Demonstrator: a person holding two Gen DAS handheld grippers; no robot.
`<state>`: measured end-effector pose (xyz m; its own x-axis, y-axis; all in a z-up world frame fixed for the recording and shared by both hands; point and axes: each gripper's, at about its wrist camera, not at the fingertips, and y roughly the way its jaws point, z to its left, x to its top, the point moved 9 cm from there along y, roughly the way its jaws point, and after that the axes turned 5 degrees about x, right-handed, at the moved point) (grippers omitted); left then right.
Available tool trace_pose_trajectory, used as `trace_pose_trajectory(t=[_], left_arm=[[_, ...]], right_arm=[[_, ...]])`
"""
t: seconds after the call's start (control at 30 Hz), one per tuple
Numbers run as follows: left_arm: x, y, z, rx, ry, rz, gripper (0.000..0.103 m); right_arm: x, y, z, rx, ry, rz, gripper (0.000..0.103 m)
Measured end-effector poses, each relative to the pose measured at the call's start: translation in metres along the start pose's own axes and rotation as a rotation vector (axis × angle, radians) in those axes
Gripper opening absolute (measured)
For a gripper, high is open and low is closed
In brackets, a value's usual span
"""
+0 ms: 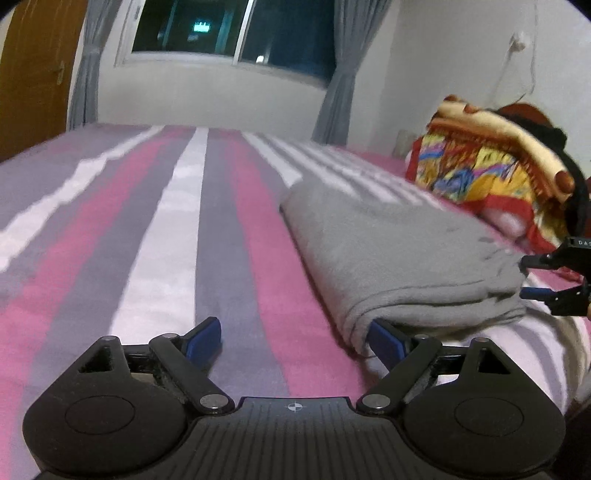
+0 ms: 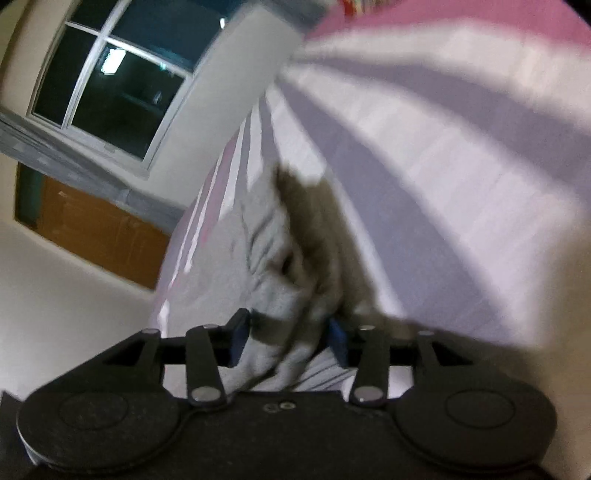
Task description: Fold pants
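The grey pants (image 1: 388,251) lie folded into a thick rectangle on the right half of the striped bed (image 1: 177,229). My left gripper (image 1: 295,339) is open wide just above the sheet. Its right fingertip (image 1: 386,341) is tucked against the near corner of the fold, and only bedsheet lies between the fingers. My right gripper (image 1: 526,277) is at the fold's right edge with its jaws apart. In the right wrist view, which is blurred, a bunch of the grey pants (image 2: 280,266) sits loosely between the blue pads of the right gripper (image 2: 288,339).
A bright multicoloured blanket (image 1: 480,166) is piled at the far right of the bed. Behind the bed are a dark window (image 1: 236,29), grey curtains (image 1: 340,85) and a white wall. A wooden door (image 1: 33,74) stands at the far left.
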<state>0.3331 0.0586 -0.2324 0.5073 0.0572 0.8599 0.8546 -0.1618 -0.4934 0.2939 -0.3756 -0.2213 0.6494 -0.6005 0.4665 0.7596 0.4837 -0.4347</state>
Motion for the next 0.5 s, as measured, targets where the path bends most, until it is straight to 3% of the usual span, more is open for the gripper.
trace_pose_trajectory(t=[0.1, 0.17, 0.27, 0.37, 0.43, 0.5], left_arm=[[0.031, -0.012, -0.012, -0.071, -0.045, -0.115, 0.086], [0.055, 0.0, -0.029, -0.146, -0.077, -0.148, 0.086], [0.07, 0.046, -0.057, -0.184, -0.08, -0.058, 0.086], [0.049, 0.103, -0.07, -0.125, -0.019, 0.143, 0.086], [0.037, 0.116, -0.078, -0.096, 0.086, 0.155, 0.086], [0.039, 0.113, -0.08, -0.1, 0.105, 0.16, 0.086]], right_arm=[[0.017, -0.01, 0.023, -0.029, -0.184, -0.06, 0.051], [0.021, 0.001, 0.051, -0.047, -0.362, -0.071, 0.03], [0.017, 0.032, 0.076, -0.089, -0.552, -0.036, 0.023], [0.008, 0.067, 0.055, -0.246, -0.622, 0.077, 0.016], [0.005, 0.073, 0.035, -0.25, -0.59, 0.1, 0.016], [0.008, 0.071, 0.034, -0.225, -0.573, 0.109, 0.016]])
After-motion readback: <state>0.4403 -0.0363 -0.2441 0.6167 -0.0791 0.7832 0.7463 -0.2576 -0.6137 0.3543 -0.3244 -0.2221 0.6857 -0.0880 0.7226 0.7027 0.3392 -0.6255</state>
